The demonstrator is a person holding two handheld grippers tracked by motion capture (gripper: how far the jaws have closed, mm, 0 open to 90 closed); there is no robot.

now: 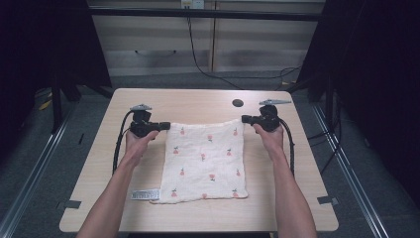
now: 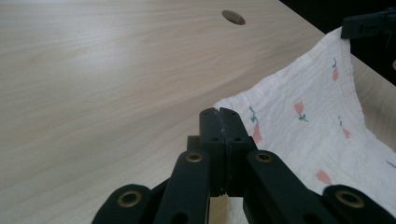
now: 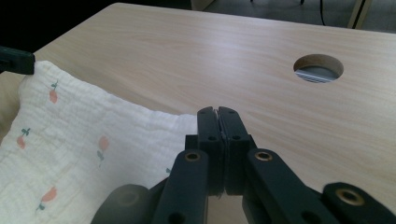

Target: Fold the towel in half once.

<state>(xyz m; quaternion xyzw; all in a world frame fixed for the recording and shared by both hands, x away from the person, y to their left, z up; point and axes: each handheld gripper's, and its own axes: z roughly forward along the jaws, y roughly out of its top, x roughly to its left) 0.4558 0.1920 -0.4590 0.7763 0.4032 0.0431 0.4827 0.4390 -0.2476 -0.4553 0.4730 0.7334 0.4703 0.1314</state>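
Note:
A white cloth (image 1: 205, 161) printed with small red flowers lies spread on the wooden table (image 1: 198, 101). My left gripper (image 1: 167, 125) is shut on its far left corner, and my right gripper (image 1: 243, 119) is shut on its far right corner. In the left gripper view the jaws (image 2: 219, 112) are pressed together over the cloth (image 2: 308, 126), whose far edge sags toward the right gripper (image 2: 369, 25). The right gripper view shows its jaws (image 3: 218, 112) closed on the cloth (image 3: 84, 135), with the left gripper (image 3: 16, 59) at the other corner.
A round cable hole (image 1: 237, 103) is in the table just beyond the cloth, nearer the right gripper. A small grey strip (image 1: 145, 194) lies by the cloth's near left corner. Bare wood surrounds the cloth; dark floor and cables lie past the table edges.

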